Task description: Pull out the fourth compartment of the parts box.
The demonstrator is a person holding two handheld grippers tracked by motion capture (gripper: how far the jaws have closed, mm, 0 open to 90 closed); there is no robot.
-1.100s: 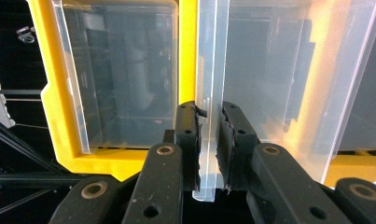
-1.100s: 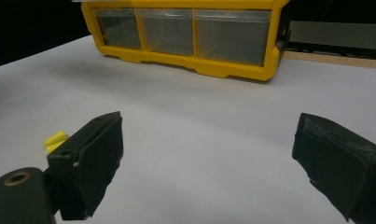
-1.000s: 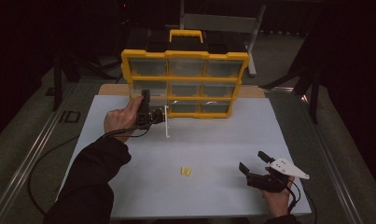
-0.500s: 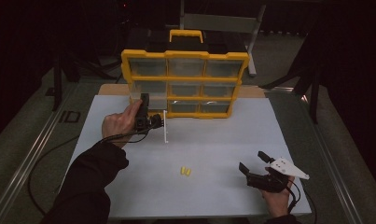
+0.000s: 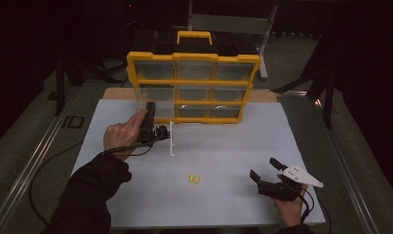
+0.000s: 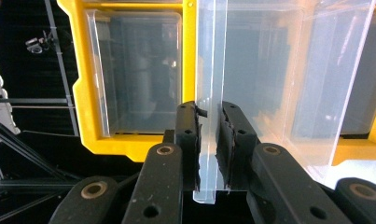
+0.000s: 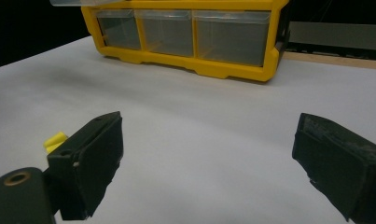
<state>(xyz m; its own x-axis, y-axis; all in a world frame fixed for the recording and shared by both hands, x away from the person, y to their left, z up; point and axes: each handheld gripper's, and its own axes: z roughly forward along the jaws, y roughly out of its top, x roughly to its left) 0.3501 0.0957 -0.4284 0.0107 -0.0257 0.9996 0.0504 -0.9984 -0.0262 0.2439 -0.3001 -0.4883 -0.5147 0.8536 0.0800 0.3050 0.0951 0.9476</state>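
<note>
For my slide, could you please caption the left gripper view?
Left gripper clamps a clear drawer's front lip at the yellow organizer.

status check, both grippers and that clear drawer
Left gripper shut on clear drawer, pulled out of yellow organizer. Right gripper open, empty. Yellow pieces loose mid-table.

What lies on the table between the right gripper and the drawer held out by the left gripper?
In the high view, two small yellow pieces lie between the right gripper and the clear drawer; otherwise bare white table.
</note>
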